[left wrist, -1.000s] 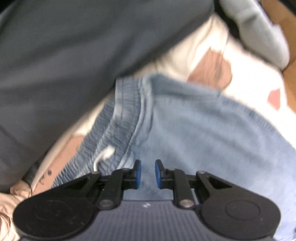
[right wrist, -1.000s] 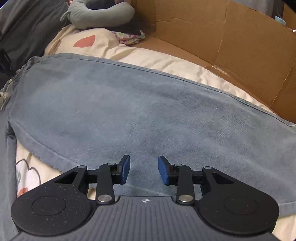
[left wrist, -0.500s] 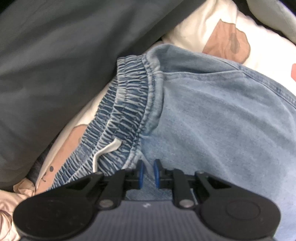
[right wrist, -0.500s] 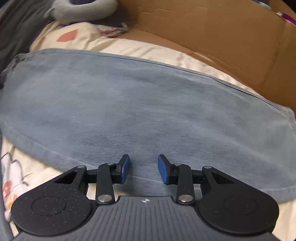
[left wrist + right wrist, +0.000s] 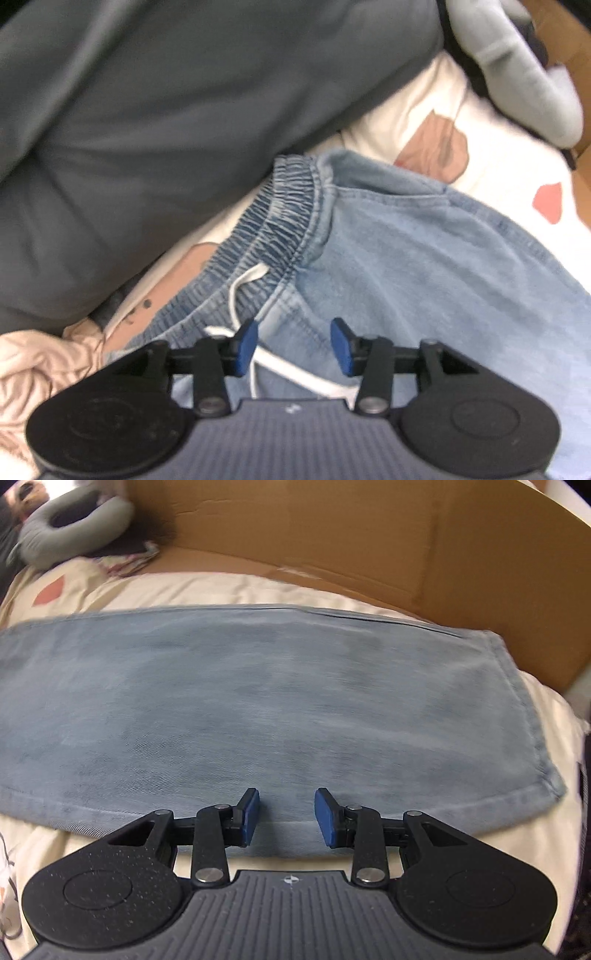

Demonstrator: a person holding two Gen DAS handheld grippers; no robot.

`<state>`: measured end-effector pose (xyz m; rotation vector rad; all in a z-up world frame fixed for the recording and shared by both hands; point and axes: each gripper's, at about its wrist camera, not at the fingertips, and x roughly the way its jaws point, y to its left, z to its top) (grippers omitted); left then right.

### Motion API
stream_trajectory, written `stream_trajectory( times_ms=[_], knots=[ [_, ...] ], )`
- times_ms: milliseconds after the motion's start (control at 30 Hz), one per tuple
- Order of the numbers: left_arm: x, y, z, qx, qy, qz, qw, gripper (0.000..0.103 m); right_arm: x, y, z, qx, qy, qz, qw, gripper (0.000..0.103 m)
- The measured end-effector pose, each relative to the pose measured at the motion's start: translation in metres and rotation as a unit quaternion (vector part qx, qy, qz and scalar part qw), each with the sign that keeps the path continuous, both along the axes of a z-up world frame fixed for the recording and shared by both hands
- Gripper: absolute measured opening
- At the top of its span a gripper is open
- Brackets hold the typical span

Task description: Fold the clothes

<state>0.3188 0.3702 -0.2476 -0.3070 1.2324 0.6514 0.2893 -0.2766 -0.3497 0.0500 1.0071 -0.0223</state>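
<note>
1. So far we have the denim trousers (image 5: 424,258) lying flat on the bed (image 5: 221,587), apparently doubled lengthwise, leg on leg — though we cannot see both layers.
2. At the waist end, the left gripper (image 5: 293,341) hangs just above the elastic waistband (image 5: 273,221) and white drawstring (image 5: 240,291); its fingers have just been opening and now stand apart with nothing pinched, only cloth and cord beneath the gap.
3. At the other end, the right gripper (image 5: 286,818) is half open over the near edge of the leg, close to the hem (image 5: 528,731), gripping nothing.
4. What is left, we judge, is the crosswise fold — hem up to waistband — and any tidying.
5. A dark grey garment (image 5: 166,129) lies beside the waistband, unfolded, so more may wait.
</note>
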Motion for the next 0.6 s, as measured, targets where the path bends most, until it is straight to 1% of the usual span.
stream_trajectory(
  times_ms=[67, 167, 200, 333, 400, 433, 600],
  knots=[
    [-0.012, -0.004, 0.023, 0.001, -0.002, -0.005, 1.0, 0.051, -0.004, -0.014, 0.013, 0.017, -0.004, -0.017, 1.0, 0.04],
    [-0.024, -0.006, 0.048, -0.002, -0.003, -0.012, 0.9999, 0.052, -0.009, -0.03, 0.039, 0.02, -0.013, -0.022, 0.999, 0.04],
    [-0.027, -0.006, 0.052, -0.005, -0.004, -0.011, 0.9999, 0.052, -0.011, -0.035, 0.05, 0.019, -0.015, -0.022, 0.999, 0.04],
    [-0.045, -0.011, 0.088, -0.019, -0.024, -0.002, 0.9995, 0.053, -0.015, -0.057, 0.098, 0.011, -0.029, -0.02, 0.999, 0.04],
    [-0.054, -0.014, 0.106, -0.026, -0.035, 0.003, 0.9991, 0.056, -0.018, -0.068, 0.126, 0.009, -0.039, -0.019, 0.999, 0.04],
    [-0.058, -0.015, 0.115, -0.03, -0.04, 0.004, 0.9987, 0.06, -0.019, -0.073, 0.139, 0.007, -0.043, -0.018, 0.999, 0.04],
    [-0.09, -0.023, 0.169, -0.039, -0.061, -0.006, 0.9974, 0.061, -0.032, -0.093, 0.205, 0.004, -0.07, -0.009, 0.997, 0.04]
  ],
)
